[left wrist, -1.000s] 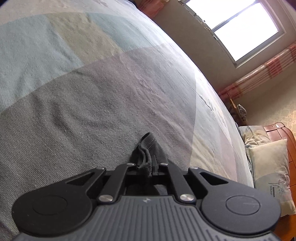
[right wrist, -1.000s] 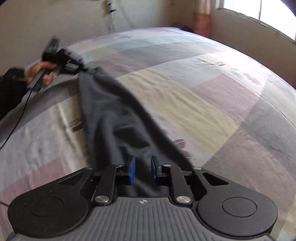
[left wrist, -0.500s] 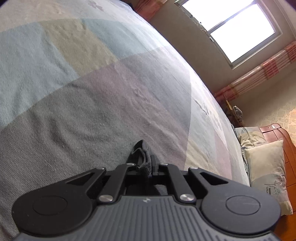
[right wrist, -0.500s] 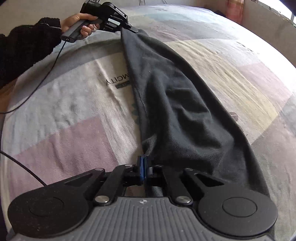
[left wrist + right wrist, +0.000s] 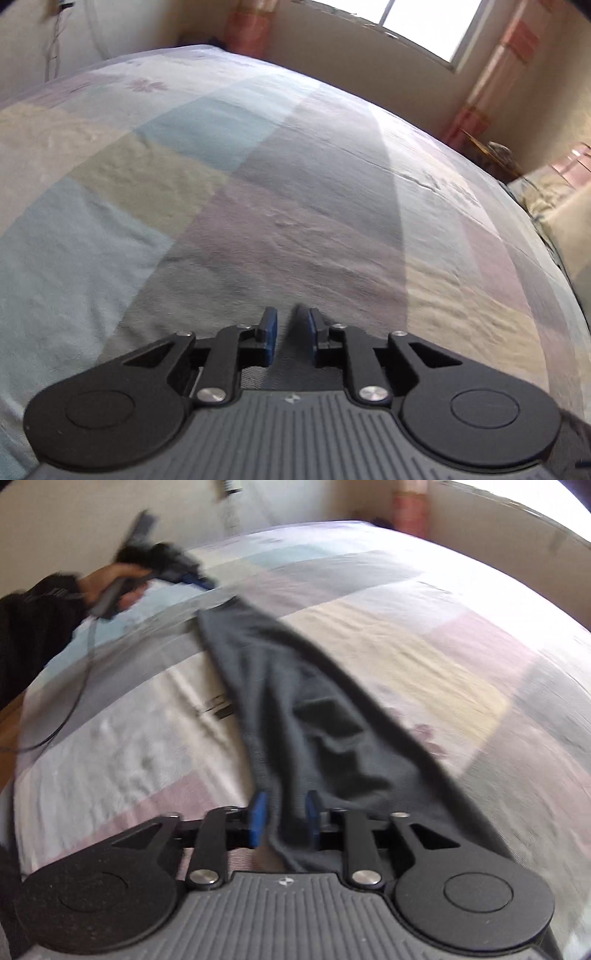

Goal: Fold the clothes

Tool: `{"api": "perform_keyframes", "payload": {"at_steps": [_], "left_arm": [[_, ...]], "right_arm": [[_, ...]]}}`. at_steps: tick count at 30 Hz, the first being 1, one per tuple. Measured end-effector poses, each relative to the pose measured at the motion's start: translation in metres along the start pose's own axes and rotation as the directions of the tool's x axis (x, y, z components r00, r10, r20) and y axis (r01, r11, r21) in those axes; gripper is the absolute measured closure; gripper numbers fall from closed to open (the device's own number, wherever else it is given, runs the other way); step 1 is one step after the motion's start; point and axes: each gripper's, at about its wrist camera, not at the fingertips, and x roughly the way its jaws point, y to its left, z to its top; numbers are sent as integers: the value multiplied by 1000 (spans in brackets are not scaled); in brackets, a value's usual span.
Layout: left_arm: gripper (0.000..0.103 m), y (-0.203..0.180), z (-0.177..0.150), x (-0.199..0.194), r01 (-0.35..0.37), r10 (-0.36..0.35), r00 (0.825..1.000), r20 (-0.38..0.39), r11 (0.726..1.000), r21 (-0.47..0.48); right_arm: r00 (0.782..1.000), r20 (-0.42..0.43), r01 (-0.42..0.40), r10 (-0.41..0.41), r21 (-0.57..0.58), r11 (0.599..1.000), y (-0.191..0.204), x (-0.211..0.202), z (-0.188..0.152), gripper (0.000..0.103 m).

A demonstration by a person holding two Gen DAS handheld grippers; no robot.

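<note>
A: Two grippers, both w/ jaws opening. Status, R first?

B: Right gripper [image 5: 283,818]: blue pads apart. Near end of the dark garment [image 5: 314,716] lies between them; fabric edge sits by the left pad [image 5: 257,818], but pads don't look clamped on it. Judged: released or about to be.

A: L side?

B: Left gripper [image 5: 288,338]: pads apart, narrow gap, nothing between them, only patchwork bedspread [image 5: 258,184] ahead. In the right wrist view it hangs above the bed [image 5: 406,635] near the garment's far end, held by the person's hand [image 5: 114,585]; blurred, not touching the cloth as far as I can tell.

A: Garment axis?

B: Long strip, flat on bed. Long axis runs from the R fingers outward and up-left toward the L gripper. So each gripper is nearest its own end: R at near end, L at far end.

A: Next move turns on?

B: Judged: next fold goes end-to-end along that axis. R is closer, cloth already within its jaws. L must come down to regrip the far end.
</note>
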Motion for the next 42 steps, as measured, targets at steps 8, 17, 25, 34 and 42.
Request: {"api": "perform_keyframes", "payload": {"at_steps": [8,17,25,34,42], "left_arm": [[65,-132,-60,34,267,-218,957,-191,919,290],[54,-148,-134,8,133,-62,990,-128,727,673],[52,-162,-103,-20,202,-120,976,-180,806,557],[46,-255,-141,48,341,-179,929,-323,752,564],[39,-221,-165,-2,272,-133,957,-256,713,646]], "right_arm": [[987,41,141,-158,272,952,-29,-33,-32,30],[946,-97,319,-308,430,844,-66,-19,-103,28],[928,-71,360,-365,413,837,-48,-7,-124,10],[918,-54,374,-393,449,812,-43,0,-122,0],[920,-20,354,-391,466,811,-43,-2,-126,0]]}}
